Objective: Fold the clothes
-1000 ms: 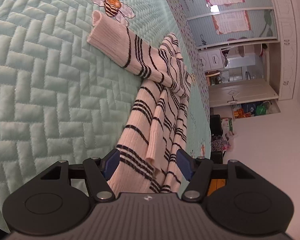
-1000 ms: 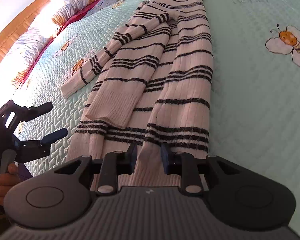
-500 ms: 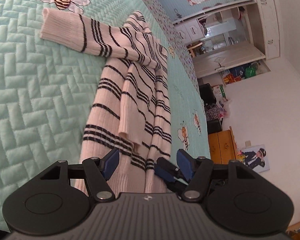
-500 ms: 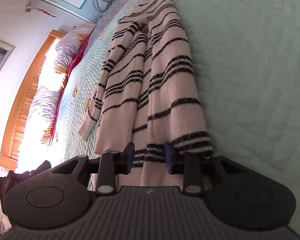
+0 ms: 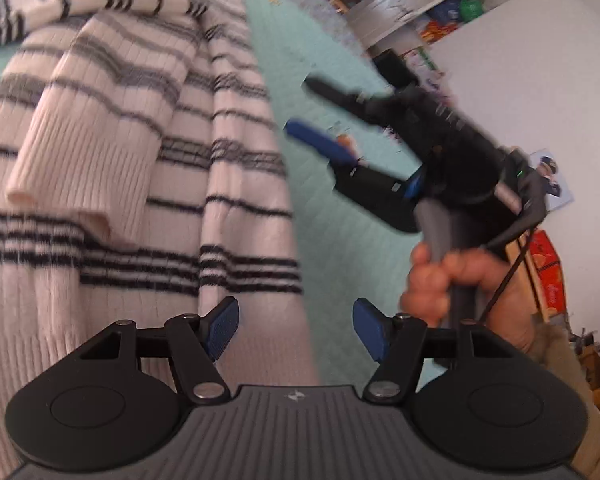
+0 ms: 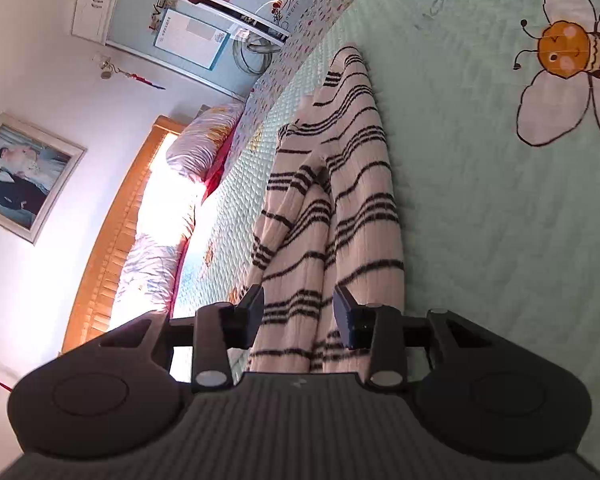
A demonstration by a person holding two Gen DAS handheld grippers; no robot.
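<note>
A cream sweater with black stripes [image 5: 112,168] lies lengthwise on the mint quilted bedspread [image 5: 320,240], one sleeve folded over its body. My left gripper [image 5: 296,332] hangs open low over the hem's right edge, nothing between its blue pads. The right gripper [image 5: 324,120] shows in the left wrist view just right of the sweater, raised off the bed, fingers apart and empty, held by a hand [image 5: 448,280]. In the right wrist view the right gripper [image 6: 300,314] is open, with the sweater [image 6: 340,208] stretching away beyond its fingers.
An embroidered bee [image 6: 568,56] decorates the bedspread [image 6: 480,200] right of the sweater. Pillows [image 6: 204,148] and a wooden headboard [image 6: 112,232] stand at the far end. Cabinets and boxes [image 5: 548,276] line the wall beyond the bed's edge.
My left gripper has moved in close over the hem and the view is motion-blurred. The right gripper has lifted off the hem and its camera has rolled toward the headboard.
</note>
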